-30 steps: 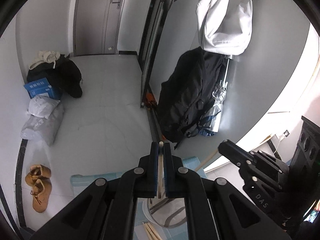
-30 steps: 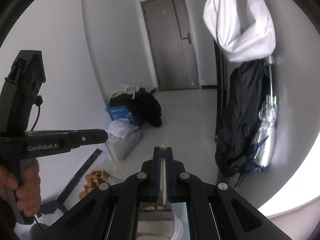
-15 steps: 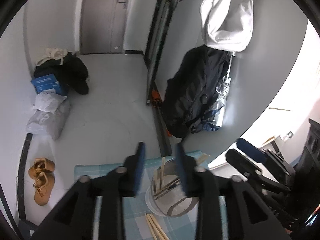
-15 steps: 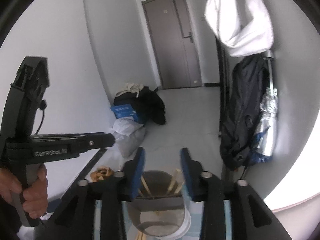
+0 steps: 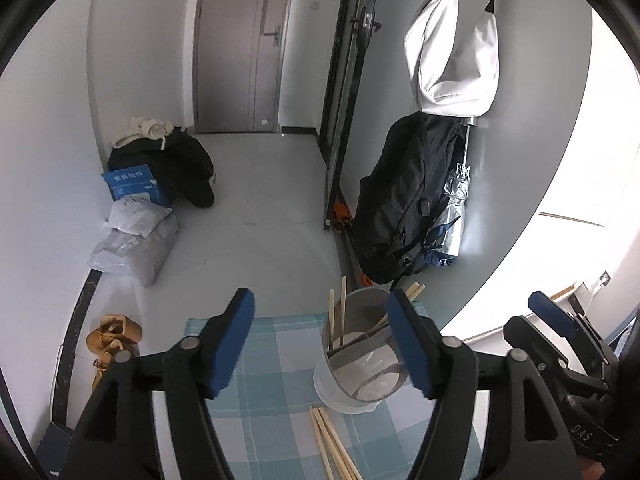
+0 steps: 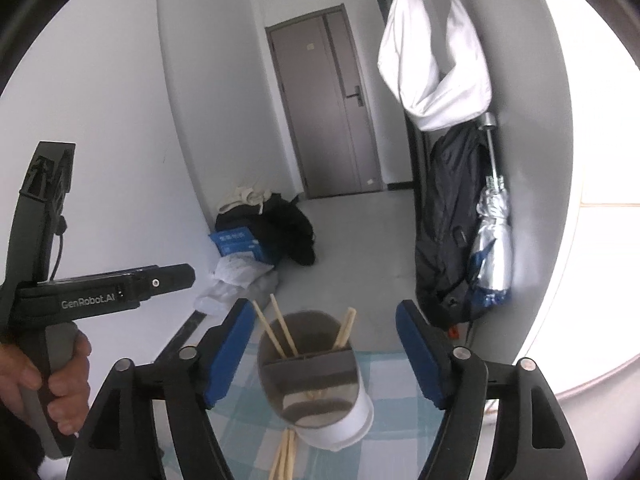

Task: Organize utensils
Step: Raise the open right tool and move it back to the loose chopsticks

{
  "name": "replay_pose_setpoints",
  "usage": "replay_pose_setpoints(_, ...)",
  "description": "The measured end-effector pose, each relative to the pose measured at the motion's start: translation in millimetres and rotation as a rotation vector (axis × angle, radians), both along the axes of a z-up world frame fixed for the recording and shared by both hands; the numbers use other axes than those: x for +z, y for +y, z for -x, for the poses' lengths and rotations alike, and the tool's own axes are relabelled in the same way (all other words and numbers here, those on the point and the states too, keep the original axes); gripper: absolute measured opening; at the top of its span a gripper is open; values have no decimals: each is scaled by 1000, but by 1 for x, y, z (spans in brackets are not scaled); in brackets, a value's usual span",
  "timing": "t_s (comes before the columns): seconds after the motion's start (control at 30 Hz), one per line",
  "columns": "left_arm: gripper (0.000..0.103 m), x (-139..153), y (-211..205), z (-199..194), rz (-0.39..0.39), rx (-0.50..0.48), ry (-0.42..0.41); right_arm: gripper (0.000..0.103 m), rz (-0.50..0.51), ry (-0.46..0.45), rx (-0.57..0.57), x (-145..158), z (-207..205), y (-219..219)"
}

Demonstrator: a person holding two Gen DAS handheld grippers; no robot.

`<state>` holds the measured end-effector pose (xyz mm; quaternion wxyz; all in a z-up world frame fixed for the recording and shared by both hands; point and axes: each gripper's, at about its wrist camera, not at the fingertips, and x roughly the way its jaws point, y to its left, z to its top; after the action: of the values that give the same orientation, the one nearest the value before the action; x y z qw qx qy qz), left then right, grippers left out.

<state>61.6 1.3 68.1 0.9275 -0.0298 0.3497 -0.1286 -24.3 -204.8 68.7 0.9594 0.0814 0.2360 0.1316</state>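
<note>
A grey and white utensil holder (image 5: 362, 354) (image 6: 316, 380) stands on a blue checked cloth (image 5: 276, 400) (image 6: 396, 404). Several wooden chopsticks (image 5: 337, 320) (image 6: 280, 330) stand in it. More loose chopsticks (image 5: 332, 444) (image 6: 285, 456) lie on the cloth in front of it. My left gripper (image 5: 322, 340) is open and empty, above the cloth just left of the holder. My right gripper (image 6: 324, 350) is open and empty, straddling the holder from above. The left gripper body (image 6: 100, 288) shows in the right wrist view, the right gripper's fingers (image 5: 548, 316) in the left wrist view.
The cloth ends at the table's far edge, with floor beyond. On the floor lie brown shoes (image 5: 112, 336), white sacks (image 5: 134, 240), a blue box (image 5: 134, 186) and dark clothes (image 5: 176, 164). A black backpack (image 5: 400, 204), umbrella (image 6: 494, 236) and white bag (image 5: 452, 52) hang on the right wall.
Both grippers were shut on a chopstick each; both have opened and the chopsticks now stand in the holder. Both views have pulled back, showing the holder and cloth.
</note>
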Motion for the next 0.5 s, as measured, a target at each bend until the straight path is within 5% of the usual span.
replay_pose_setpoints(0.5,91,-20,16,48,25,111,-88,83,30,-23,-31,-21,55,3)
